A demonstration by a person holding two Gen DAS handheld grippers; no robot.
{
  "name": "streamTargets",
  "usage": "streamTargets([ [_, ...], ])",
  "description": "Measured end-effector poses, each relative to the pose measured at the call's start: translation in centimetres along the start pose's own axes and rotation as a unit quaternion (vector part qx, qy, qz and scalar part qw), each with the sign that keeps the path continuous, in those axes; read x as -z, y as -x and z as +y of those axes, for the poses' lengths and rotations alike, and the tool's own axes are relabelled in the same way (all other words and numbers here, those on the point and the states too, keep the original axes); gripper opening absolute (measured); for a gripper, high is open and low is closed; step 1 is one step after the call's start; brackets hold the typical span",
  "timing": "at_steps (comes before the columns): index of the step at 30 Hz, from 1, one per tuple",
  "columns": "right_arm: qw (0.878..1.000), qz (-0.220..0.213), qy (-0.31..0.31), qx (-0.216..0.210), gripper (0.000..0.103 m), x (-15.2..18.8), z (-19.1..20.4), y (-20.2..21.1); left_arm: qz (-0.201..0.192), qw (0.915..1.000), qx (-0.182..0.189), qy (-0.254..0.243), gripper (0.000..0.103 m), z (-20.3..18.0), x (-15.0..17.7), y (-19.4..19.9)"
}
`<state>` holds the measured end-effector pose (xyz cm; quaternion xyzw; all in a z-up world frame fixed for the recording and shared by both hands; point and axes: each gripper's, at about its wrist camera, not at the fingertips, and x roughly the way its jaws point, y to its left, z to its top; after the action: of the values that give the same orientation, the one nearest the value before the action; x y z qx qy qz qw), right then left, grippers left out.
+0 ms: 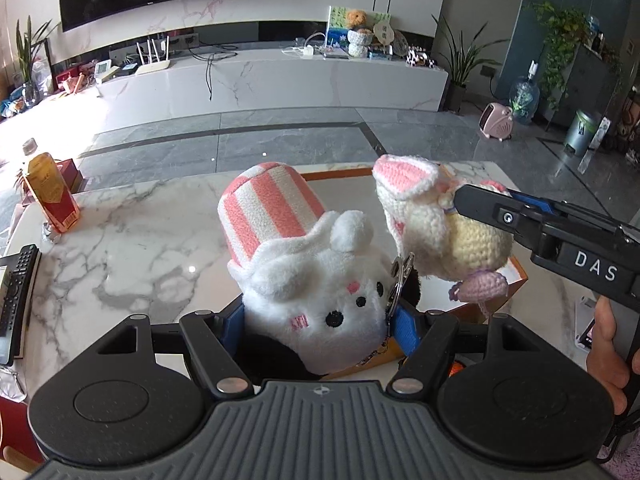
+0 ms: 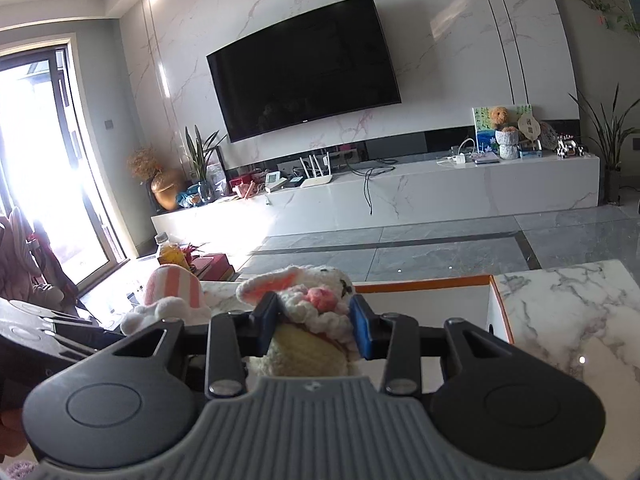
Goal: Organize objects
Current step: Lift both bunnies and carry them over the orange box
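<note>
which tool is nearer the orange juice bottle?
Left. The left tool, clamped on the white plush bunny, sits nearer the bottle; the right tool, gripping the crocheted bunny, is farther.

Left gripper [image 1: 318,322]: matte black linkage arms showing silver round pivot screws, blue pads [image 1: 405,326] lining the inner finger faces, two black round discs sitting either side of a grey ribbed housing with a small crosshair mark. Right gripper [image 2: 316,326]: same build, black arms, silver screws, blue pads [image 2: 362,334], grey ribbed body, two discs. From the left wrist view the right gripper [image 1: 460,200] is showing side-on: black bar, one silver screw, blue strip along the top, white letters "DAS" on a black block. Bare skin of the right hand [image 1: 608,354] showing at the handle, no sleeve visible
</note>
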<state>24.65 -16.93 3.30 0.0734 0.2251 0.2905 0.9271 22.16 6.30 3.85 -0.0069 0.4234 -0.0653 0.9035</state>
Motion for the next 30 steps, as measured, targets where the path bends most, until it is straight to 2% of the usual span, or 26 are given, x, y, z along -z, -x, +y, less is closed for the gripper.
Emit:
streamTargets([
  [7, 0.996, 0.066, -0.047, 0.019, 0.041, 1.8, -1.8, -6.5, 0.074, 0.9962, -0.023, -0.041, 0.083, -0.2, -1.6, -5.7],
  [10, 0.994, 0.091, -0.065, 0.023, 0.041, 2.7, -2.5, -8.6, 0.11, 0.9913, -0.03, -0.066, 0.083, -0.2, -1.8, -7.6],
  [14, 0.99, 0.118, -0.072, 0.025, 0.041, 3.8, -2.8, -10.6, 0.128, 0.9837, -0.056, -0.113, 0.083, -1.0, -2.3, -8.9],
  [19, 0.986, 0.142, -0.084, 0.021, 0.041, 4.9, -3.2, -12.4, 0.146, 0.9662, -0.087, -0.194, 0.083, -2.6, -2.4, -10.4],
  [22, 0.984, 0.149, -0.09, 0.022, 0.041, 5.1, -3.6, -12.9, 0.152, 0.9498, -0.105, -0.252, 0.083, -4.1, -1.8, -11.1],
  [24, 0.983, 0.156, -0.097, 0.022, 0.041, 5.3, -4.0, -13.0, 0.165, 0.9411, -0.11, -0.274, 0.084, -4.6, -1.5, -11.9],
  [26, 0.98, 0.166, -0.104, 0.023, 0.041, 5.6, -4.1, -13.4, 0.18, 0.9359, -0.108, -0.283, 0.084, -4.7, -1.6, -12.7],
  [30, 0.978, 0.177, -0.103, 0.028, 0.041, 6.0, -4.1, -13.9, 0.22, 0.935, -0.089, -0.263, 0.085, -4.2, -2.3, -13.8],
])
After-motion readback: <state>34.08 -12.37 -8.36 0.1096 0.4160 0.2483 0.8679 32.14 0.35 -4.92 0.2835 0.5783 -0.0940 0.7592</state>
